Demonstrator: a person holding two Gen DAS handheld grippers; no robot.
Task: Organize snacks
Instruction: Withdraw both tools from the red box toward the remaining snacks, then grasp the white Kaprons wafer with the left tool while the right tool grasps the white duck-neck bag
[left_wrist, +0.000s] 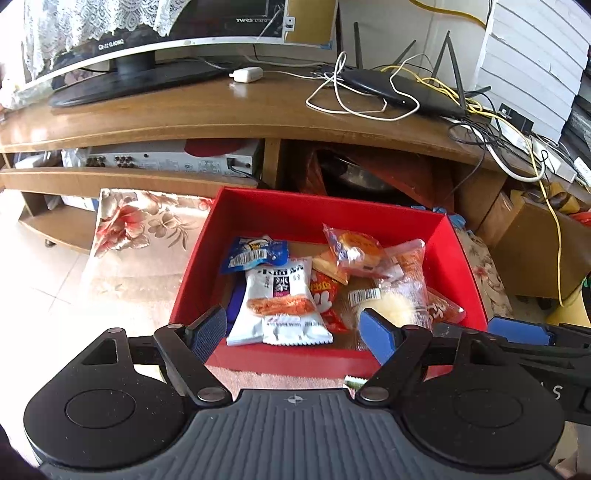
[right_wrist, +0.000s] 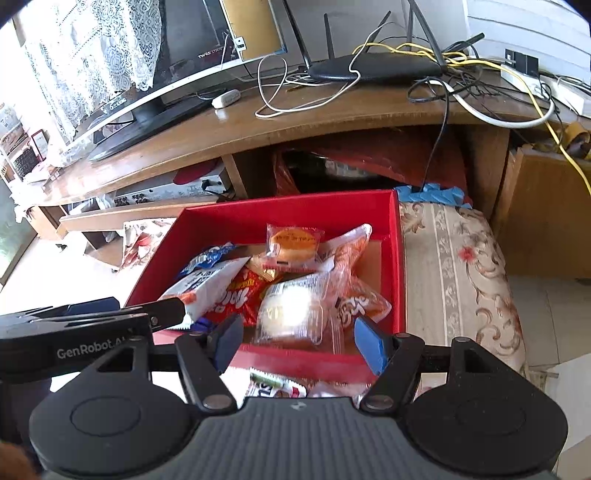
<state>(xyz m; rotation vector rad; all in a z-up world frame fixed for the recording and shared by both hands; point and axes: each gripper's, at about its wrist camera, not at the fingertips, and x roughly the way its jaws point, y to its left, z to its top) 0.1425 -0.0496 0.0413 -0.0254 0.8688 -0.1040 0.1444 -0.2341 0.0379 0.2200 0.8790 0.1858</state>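
A red box (left_wrist: 463, 258) (right_wrist: 395, 236) sits on a floral cloth and holds several snack packets: a white packet (left_wrist: 280, 306) (right_wrist: 207, 282), a blue one (left_wrist: 256, 253), a red one (right_wrist: 240, 297), a clear-wrapped cake (left_wrist: 397, 299) (right_wrist: 291, 312) and an orange bun packet (left_wrist: 352, 245) (right_wrist: 293, 240). My left gripper (left_wrist: 293, 332) is open and empty over the box's near edge. My right gripper (right_wrist: 299, 341) is open and empty over the near edge, with more packets (right_wrist: 277, 386) lying just below it outside the box.
A wooden TV stand (left_wrist: 221, 114) stands behind the box with a TV (left_wrist: 129, 40), a router (right_wrist: 373, 66) and tangled cables (left_wrist: 369, 92). Its open shelf (right_wrist: 351, 162) holds red bags. The floral cloth (right_wrist: 458, 266) extends right of the box.
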